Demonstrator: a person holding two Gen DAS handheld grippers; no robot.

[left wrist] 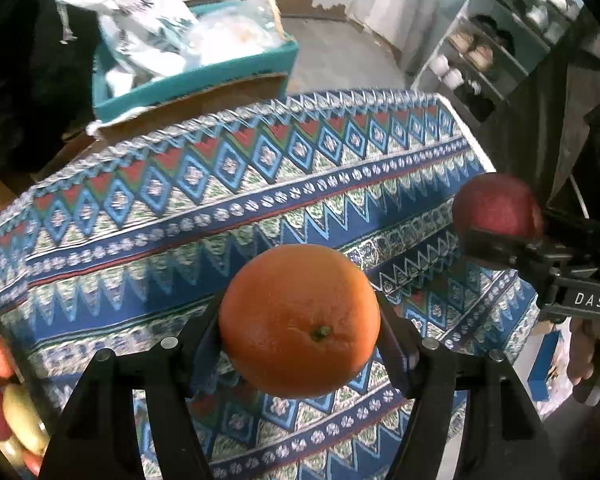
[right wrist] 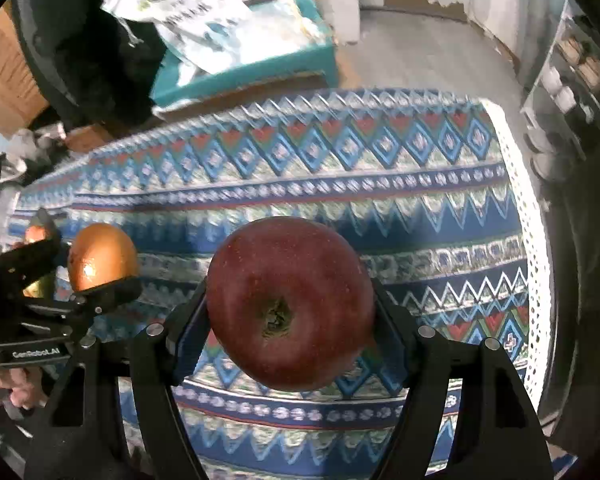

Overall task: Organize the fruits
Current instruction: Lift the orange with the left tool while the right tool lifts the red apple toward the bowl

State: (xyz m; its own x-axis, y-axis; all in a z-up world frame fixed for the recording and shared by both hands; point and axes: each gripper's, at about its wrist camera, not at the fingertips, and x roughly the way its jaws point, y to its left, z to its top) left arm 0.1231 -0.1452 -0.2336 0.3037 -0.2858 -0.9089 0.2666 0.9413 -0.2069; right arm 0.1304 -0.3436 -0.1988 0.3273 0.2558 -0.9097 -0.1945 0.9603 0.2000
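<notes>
My left gripper (left wrist: pixel 300 320) is shut on an orange (left wrist: pixel 299 321) and holds it above the patterned blue tablecloth (left wrist: pixel 180 216). My right gripper (right wrist: pixel 290 312) is shut on a dark red apple (right wrist: pixel 290 302), also held above the cloth (right wrist: pixel 340 184). In the left wrist view the apple (left wrist: pixel 496 204) and right gripper show at the right. In the right wrist view the orange (right wrist: pixel 102 256) and left gripper show at the left. Several apples and a yellow fruit (left wrist: pixel 8 400) lie at the left edge of the left wrist view.
A teal box (left wrist: pixel 196 76) with plastic bags stands beyond the table's far edge. A shelf rack (left wrist: pixel 496 48) with cups and bowls stands at the far right. The table's white-trimmed right edge (right wrist: pixel 532 220) is near the apple.
</notes>
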